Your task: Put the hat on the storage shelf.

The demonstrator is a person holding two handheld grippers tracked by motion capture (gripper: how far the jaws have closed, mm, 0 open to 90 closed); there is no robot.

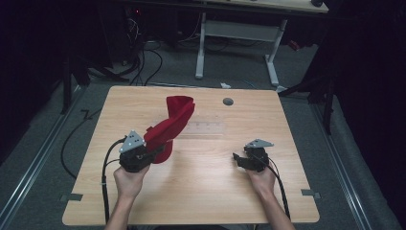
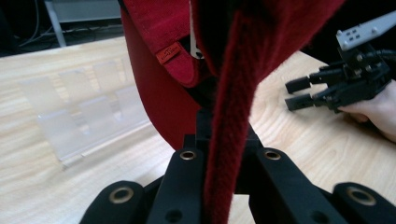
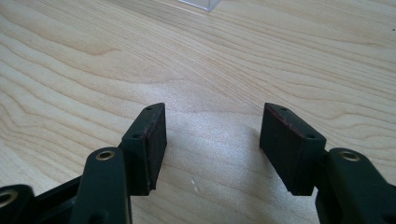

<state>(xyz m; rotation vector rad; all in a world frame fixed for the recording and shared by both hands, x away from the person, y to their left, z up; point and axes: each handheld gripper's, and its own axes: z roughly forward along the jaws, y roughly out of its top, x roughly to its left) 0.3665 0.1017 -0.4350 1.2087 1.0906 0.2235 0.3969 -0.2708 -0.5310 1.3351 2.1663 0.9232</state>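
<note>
My left jaws (image 1: 152, 152) pinch the red towel; my right jaws (image 1: 238, 158) stand apart with nothing between them.

In the high view, I clamp my left jaws tight on a fold of the red towel (image 1: 173, 123), which rises off the table (image 1: 206, 191) toward 1 o'clock and stands up twisted; its lower end hangs close to the wood beside my grip. In my left gripper view the towel (image 2: 231, 126) runs up between my 2 jaws, a small orange label (image 2: 168, 52) at 11 o'clock. A clear plastic rack (image 1: 205, 129) lies just behind the towel. My right jaws (image 3: 212, 140) hover low at 3 o'clock of the left, well apart from the towel.
</note>
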